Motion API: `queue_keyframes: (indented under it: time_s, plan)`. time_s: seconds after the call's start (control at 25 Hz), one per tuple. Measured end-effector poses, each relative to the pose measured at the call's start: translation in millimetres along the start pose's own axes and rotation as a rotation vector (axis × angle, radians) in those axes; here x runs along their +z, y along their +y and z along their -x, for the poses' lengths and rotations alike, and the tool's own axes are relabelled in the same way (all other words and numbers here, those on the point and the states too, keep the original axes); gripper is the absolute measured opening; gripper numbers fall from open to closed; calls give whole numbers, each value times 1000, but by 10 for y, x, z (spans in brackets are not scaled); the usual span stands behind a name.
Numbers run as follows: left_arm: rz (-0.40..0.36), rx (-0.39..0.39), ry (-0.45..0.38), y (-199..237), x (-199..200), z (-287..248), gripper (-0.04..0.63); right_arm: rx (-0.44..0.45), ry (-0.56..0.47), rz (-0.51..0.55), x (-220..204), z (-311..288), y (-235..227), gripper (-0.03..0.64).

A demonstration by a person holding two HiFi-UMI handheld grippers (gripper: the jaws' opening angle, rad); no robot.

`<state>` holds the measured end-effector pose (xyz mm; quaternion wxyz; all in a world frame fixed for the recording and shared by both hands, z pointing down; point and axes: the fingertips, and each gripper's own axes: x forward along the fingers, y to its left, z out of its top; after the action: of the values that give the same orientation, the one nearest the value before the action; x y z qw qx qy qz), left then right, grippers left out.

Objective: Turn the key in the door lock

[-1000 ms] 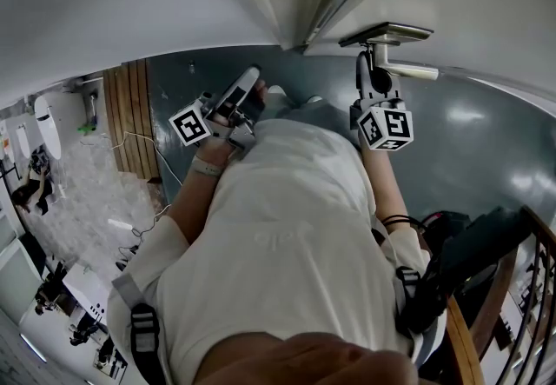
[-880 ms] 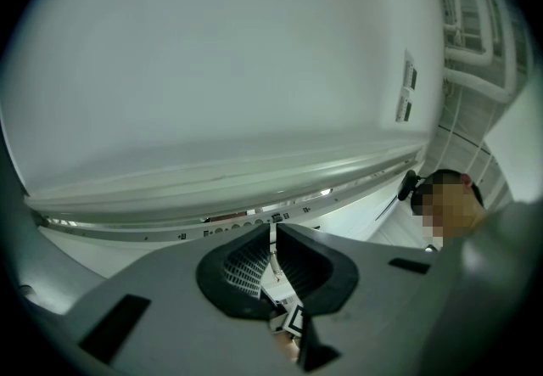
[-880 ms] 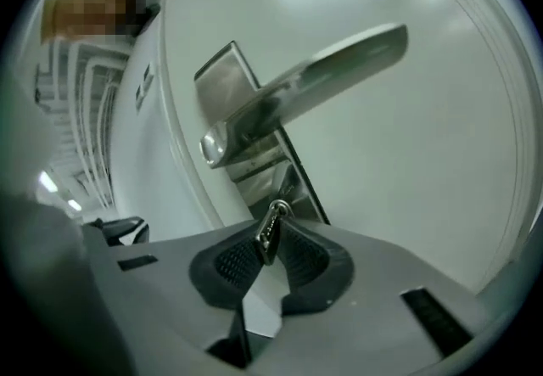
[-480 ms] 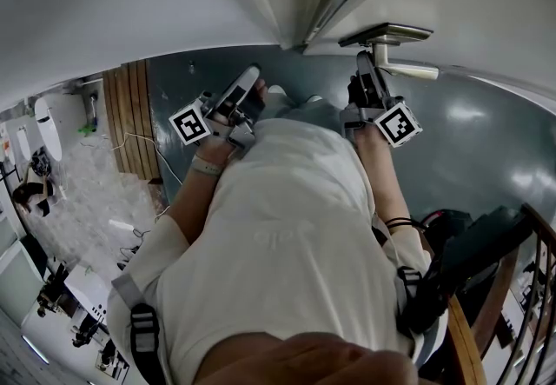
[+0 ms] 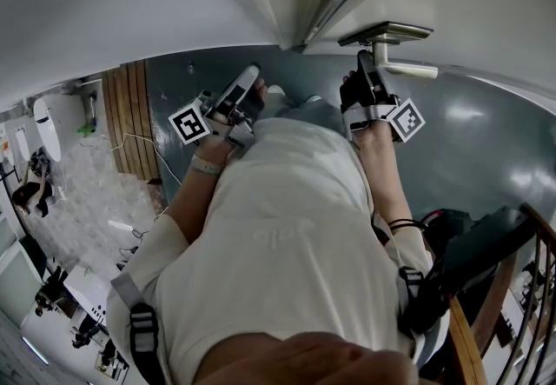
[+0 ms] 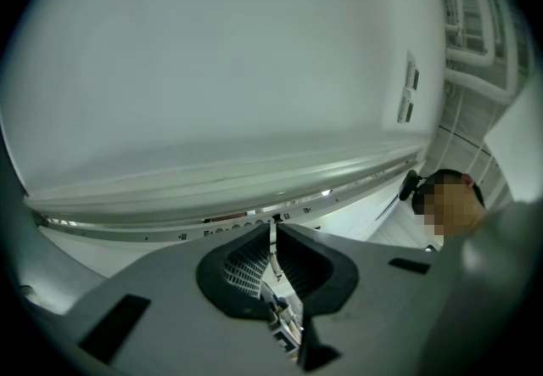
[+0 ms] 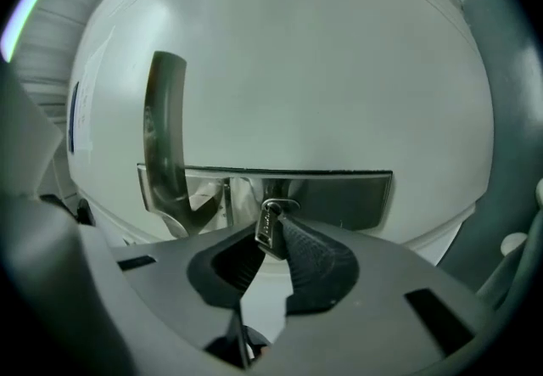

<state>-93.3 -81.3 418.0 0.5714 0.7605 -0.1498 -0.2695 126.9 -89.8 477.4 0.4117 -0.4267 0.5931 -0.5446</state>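
The blade of the key (image 7: 270, 230) is hidden inside the lock plate (image 7: 339, 196).

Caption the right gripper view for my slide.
Right gripper, jaws just opened slightly, grips the key in the lock plate beside the handle.

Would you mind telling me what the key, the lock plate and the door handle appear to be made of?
Key: metal, apparently; dull silver with glints.
Lock plate: polished metal, probably steel; it mirrors its surroundings.
Door handle: brushed or polished metal, with soft reflections along its curve.
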Motion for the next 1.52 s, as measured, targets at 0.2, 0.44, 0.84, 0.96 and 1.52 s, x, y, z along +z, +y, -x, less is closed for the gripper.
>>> queue_keyframes:
  time_s: [0.2, 0.44, 0.84, 0.96, 1.52]
  plan:
    - [7, -1, -5, 2, 0, 7, 11, 27, -25, -143, -8, -1, -7, 63]
    - [8, -1, -6, -12, 3, 5, 11, 34, -28, -153, -10, 0, 1, 64]
    - [7, 8, -1, 4, -11, -3, 11, 81, 4, -149, -36, -17, 25, 74]
    - [7, 13, 2, -27, 8, -19, 11, 93, 7, -147, -48, -49, 83, 75]
    - [-43, 9, 77, -463, -1151, -349, 11, 206, 155, -38, 160, 1009, 602, 74]
